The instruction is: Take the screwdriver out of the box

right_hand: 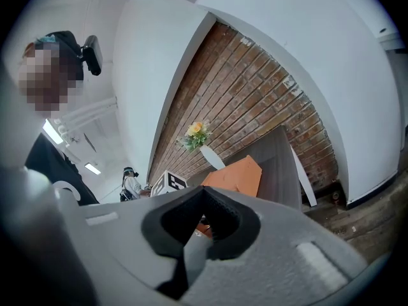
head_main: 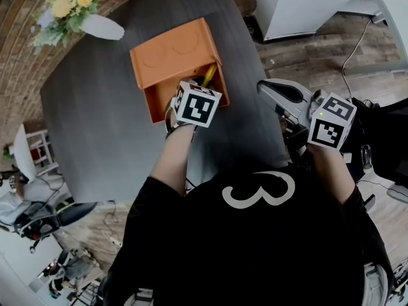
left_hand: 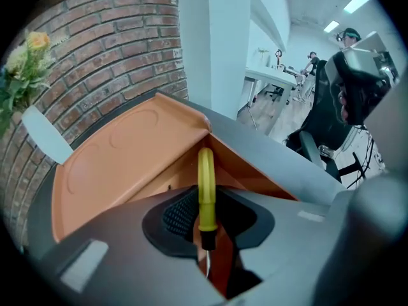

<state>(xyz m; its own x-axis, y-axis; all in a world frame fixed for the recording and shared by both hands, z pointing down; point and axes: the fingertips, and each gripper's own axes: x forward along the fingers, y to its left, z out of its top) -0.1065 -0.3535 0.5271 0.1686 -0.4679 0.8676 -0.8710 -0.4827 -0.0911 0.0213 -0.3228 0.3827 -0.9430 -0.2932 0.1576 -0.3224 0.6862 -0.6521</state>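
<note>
Left gripper (left_hand: 207,233) pinches the yellow handle of the screwdriver (left_hand: 206,183), which stands tilted with its tip down inside the open orange box (head_main: 153,104) on the counter (head_main: 95,132). Right gripper (right_hand: 203,228) is pressed together on nothing and held off the counter's edge, well apart from the box. Judgement: the step in hand is the lift-out, so the pull should follow the line of the shaft, up and clear of the box wall and the lid (head_main: 169,53), with a firm pinch, since the round handle may pivot between the pads.
</note>
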